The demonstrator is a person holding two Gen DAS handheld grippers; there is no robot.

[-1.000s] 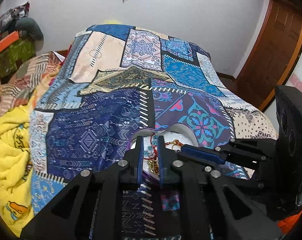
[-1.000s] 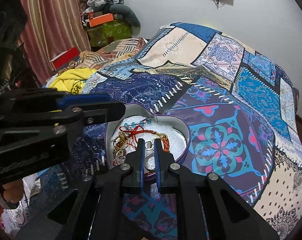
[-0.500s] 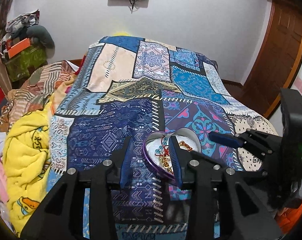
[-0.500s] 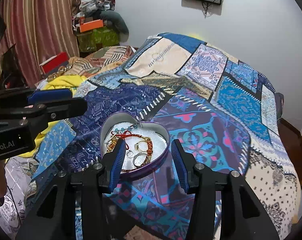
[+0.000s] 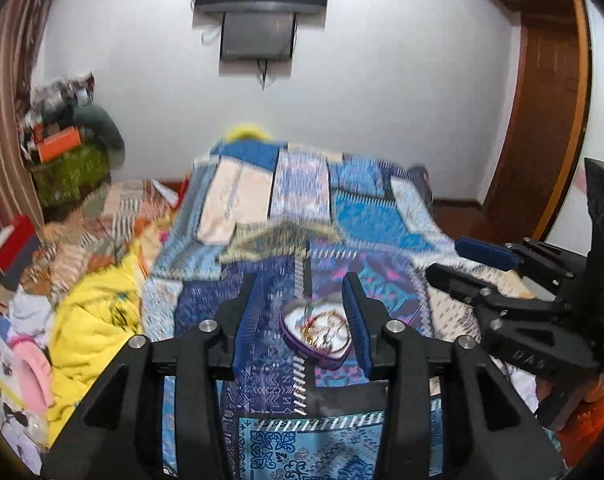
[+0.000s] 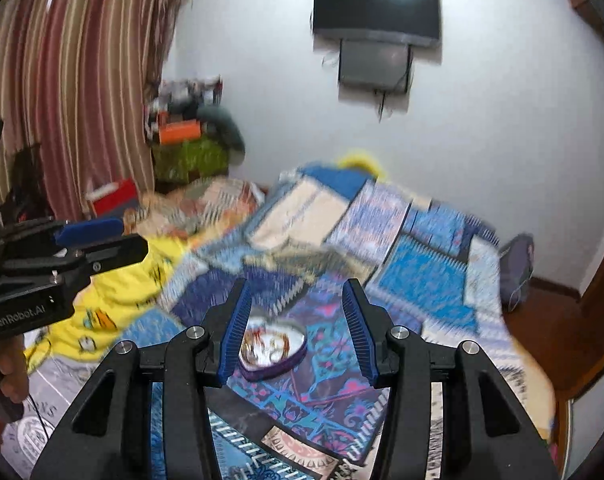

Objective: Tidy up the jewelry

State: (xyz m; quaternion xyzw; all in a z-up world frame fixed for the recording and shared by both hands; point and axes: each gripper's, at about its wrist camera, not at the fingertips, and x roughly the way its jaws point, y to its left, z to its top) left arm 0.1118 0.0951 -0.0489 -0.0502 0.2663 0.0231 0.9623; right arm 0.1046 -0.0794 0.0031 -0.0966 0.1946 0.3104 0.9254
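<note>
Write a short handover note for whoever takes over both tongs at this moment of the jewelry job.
Left tongs: jaws opening, nothing between them, raised above the bed.
Right tongs: open, empty, also raised.
Heart-shaped tin: lidless on the patchwork bedspread, with bracelets and rings piled inside.
Done: jewelry sits in the tin.
Left: no lid in view; whether pieces need sorting is too blurred to tell.

shiny metal heart tin (image 6: 273, 354), patterned cloth bedspread (image 6: 421, 280), glossy wooden door (image 5: 541, 128)
</note>
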